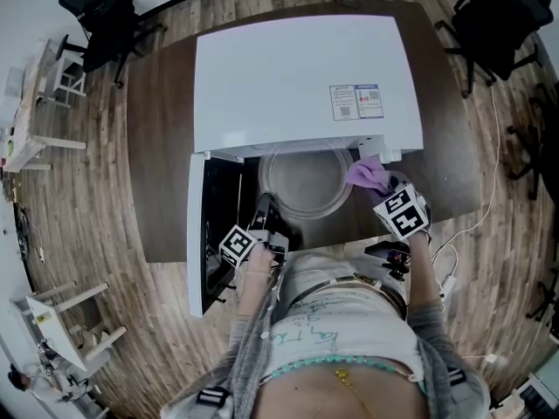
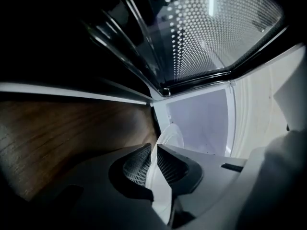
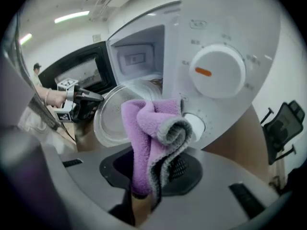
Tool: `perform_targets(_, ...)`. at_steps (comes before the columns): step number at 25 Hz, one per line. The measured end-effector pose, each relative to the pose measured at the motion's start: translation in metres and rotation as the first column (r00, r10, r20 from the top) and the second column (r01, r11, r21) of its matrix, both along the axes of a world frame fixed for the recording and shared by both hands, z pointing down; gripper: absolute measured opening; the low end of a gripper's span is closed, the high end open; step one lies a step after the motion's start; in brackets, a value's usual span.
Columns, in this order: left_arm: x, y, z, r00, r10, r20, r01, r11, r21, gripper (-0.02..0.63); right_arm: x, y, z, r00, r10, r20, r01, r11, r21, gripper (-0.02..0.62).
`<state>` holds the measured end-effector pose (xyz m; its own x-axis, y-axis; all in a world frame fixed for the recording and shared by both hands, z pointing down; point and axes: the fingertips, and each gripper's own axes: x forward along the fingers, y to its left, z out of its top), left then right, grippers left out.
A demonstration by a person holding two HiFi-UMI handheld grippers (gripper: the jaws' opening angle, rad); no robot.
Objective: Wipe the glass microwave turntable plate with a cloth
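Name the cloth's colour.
The cloth is purple, grey-edged; right gripper view shows it best.

Plate: clear, round glass turntable plate (image 1: 306, 186), face up, just in front of the microwave's (image 1: 306, 77) open cavity, its left rim pinched in the left gripper (image 1: 265, 208).
Cloth: purple fleece cloth (image 3: 151, 128) with grey backing, bunched, clamped in the right gripper (image 1: 384, 190), seemingly touching the plate's right edge.

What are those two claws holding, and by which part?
Left gripper: the glass turntable plate, pinched at its rim. Right gripper: the purple cloth, clamped by its bunched lower end.
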<state>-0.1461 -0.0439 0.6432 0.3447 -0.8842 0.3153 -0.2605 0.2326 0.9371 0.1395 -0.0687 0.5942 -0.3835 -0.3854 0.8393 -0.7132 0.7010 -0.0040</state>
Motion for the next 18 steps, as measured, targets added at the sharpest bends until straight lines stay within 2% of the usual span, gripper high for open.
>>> perform_targets(2,-0.001,0.0,-0.001,1.0,-0.005,0.002,0.005,1.0,-0.005,0.041,-0.004,-0.004,0.002,0.99,0.052,0.128,-0.047,0.998,-0.042,0.114)
perform_targets(4,-0.002,-0.002,-0.002,1.0,-0.01,0.004,0.01,1.0,-0.008,0.041,-0.013,-0.007,0.0,0.961,0.099,0.259,-0.08,0.993,-0.083,0.114)
perform_targets(6,-0.004,-0.004,-0.001,1.0,-0.018,0.01,0.018,1.0,-0.01,0.042,-0.021,-0.009,0.0,0.928,0.146,0.342,-0.111,0.986,-0.122,0.114)
perform_targets(8,-0.006,-0.008,-0.001,0.999,-0.035,0.008,0.035,0.999,-0.013,0.043,-0.025,-0.011,0.007,0.907,0.21,0.366,-0.158,0.973,-0.166,0.114)
perform_targets(10,-0.007,-0.011,0.0,0.999,-0.05,0.0,0.05,0.999,-0.017,0.044,-0.024,-0.011,0.017,0.881,0.298,0.368,-0.229,0.948,-0.22,0.114)
perform_targets(14,-0.01,-0.014,0.0,0.998,-0.067,0.001,0.067,0.998,-0.021,0.044,-0.035,-0.004,0.028,0.777,0.473,0.416,-0.335,0.869,-0.363,0.114)
perform_targets(16,-0.01,-0.016,-0.001,0.998,-0.07,0.004,0.07,0.997,-0.019,0.046,-0.04,-0.002,0.032,0.769,0.495,0.404,-0.357,0.857,-0.37,0.115)
perform_targets(18,-0.011,-0.017,-0.001,0.998,-0.069,0.007,0.069,0.997,-0.016,0.046,-0.043,-0.003,0.035,0.799,0.466,0.38,-0.358,0.876,-0.323,0.115)
